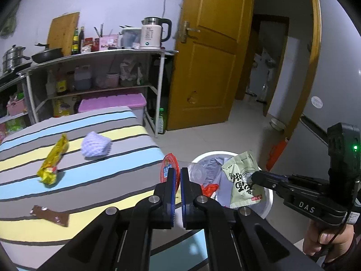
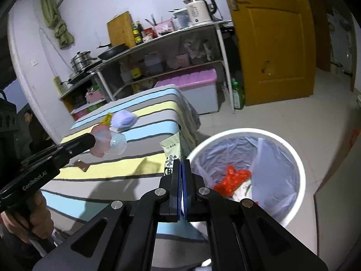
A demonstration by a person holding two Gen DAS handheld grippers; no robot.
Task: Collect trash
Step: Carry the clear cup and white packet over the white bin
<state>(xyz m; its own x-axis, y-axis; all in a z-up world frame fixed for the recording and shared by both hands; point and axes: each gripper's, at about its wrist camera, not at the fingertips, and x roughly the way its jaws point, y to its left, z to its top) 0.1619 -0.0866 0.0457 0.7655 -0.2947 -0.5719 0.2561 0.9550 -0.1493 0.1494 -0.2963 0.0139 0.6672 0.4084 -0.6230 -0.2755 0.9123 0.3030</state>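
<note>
My left gripper (image 1: 177, 171) is shut on a clear plastic cup with a red lid (image 1: 169, 166), held at the edge of the striped table (image 1: 94, 187) beside the bin. The right wrist view shows that cup (image 2: 112, 143) at the left gripper (image 2: 93, 139). My right gripper (image 2: 181, 162) is shut on a green snack packet (image 2: 172, 150); the left wrist view shows this packet (image 1: 242, 178) in the right gripper (image 1: 253, 177) above the white lined bin (image 1: 216, 152). The bin (image 2: 248, 131) holds a red bag (image 2: 232, 178). A yellow wrapper (image 1: 54, 158), a lilac foam net (image 1: 96, 145) and a brown wrapper (image 1: 50, 215) lie on the table.
A metal shelf rack (image 1: 94, 53) with a kettle, pan and bottles stands behind the table. A purple-lidded box (image 1: 112, 102) and a green bottle (image 1: 161, 122) sit on the floor by an orange door (image 1: 209, 56). A person (image 2: 33, 128) is at the far left.
</note>
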